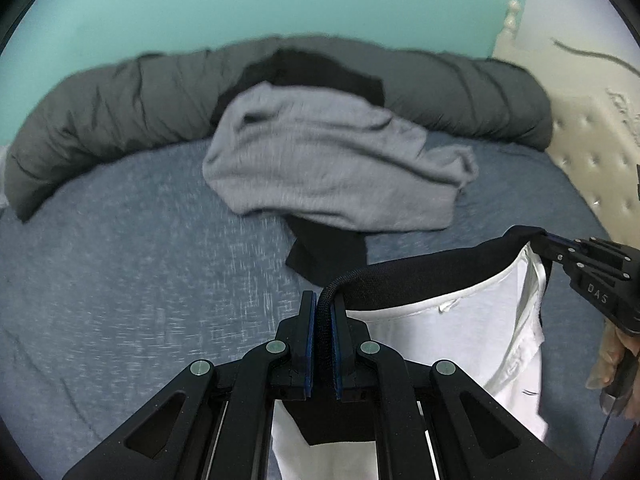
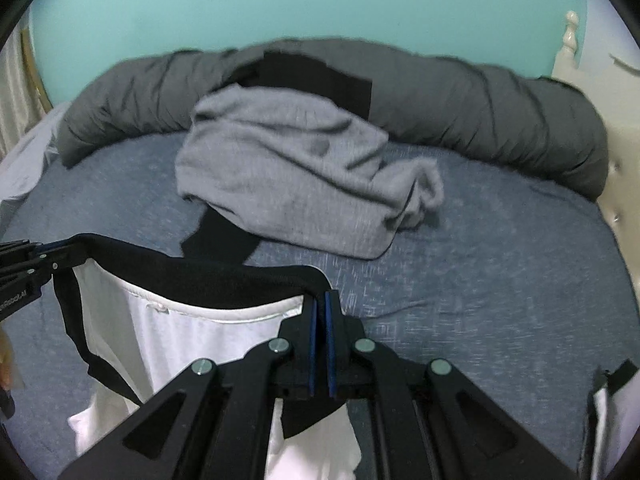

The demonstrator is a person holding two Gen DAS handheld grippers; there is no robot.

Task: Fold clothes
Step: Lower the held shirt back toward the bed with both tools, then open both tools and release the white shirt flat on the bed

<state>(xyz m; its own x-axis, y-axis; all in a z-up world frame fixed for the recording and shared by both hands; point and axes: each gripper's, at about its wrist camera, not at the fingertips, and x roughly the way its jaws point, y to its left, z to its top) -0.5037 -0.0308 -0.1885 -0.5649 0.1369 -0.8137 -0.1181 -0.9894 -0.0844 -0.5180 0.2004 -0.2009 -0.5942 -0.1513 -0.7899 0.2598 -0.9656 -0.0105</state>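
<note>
Both claws are clenched on the black waistband (image 1: 420, 276) of a white-lined garment (image 1: 460, 340), the left claw (image 1: 323, 320) and right claw (image 2: 321, 320) stretching it above the bed (image 1: 120, 280), near the grey sweater (image 1: 328, 160). Uneven lowering could let the lining bunch and spoil the fold.

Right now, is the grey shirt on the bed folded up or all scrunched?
Scrunched. The grey shirt lies in a rumpled heap with creases, on top of a black garment, on the blue bed sheet.
</note>
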